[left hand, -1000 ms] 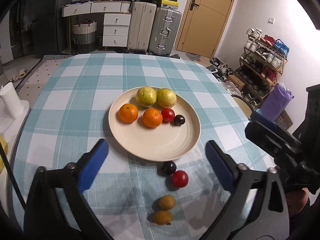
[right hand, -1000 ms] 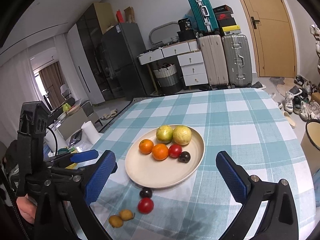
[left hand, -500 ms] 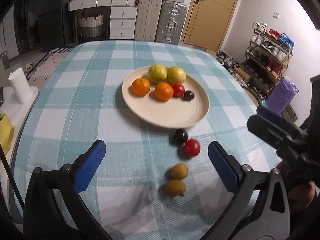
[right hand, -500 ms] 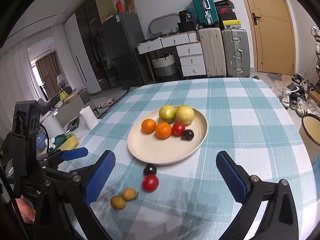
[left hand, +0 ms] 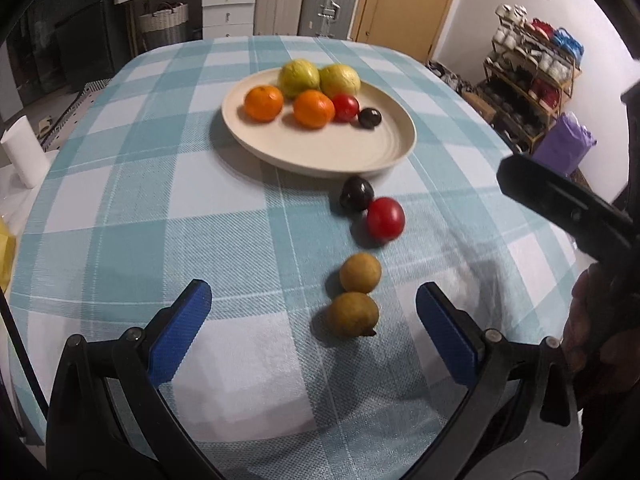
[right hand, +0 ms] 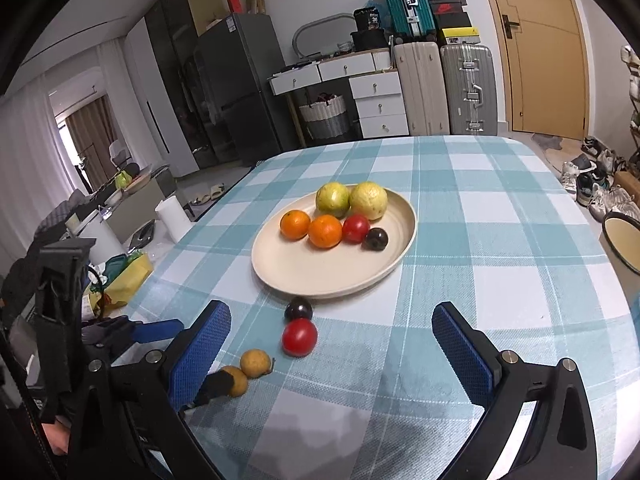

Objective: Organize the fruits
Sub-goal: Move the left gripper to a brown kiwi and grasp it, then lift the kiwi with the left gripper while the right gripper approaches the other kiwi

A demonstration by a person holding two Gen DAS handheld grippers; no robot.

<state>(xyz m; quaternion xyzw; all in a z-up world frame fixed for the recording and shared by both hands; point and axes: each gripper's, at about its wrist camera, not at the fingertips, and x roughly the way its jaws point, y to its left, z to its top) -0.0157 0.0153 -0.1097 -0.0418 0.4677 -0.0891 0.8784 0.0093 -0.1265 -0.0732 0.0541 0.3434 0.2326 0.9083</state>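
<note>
Both the left gripper (left hand: 312,320) and the right gripper (right hand: 332,344) hang over the desk's near edge, jaws wide apart and empty. Six fruits sit on the plate (left hand: 340,152) mid-desk; four loose fruits (left hand: 370,216) lie between plate and near edge.

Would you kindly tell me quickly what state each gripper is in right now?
Left gripper: open, holding nothing, fingers either side of the brown fruits.
Right gripper: open, holding nothing.

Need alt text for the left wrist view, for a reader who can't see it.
The open left gripper points at two brown fruits lying on a checked tablecloth. Beyond them lie a red fruit and a dark fruit, then a cream plate holding six fruits.
</note>
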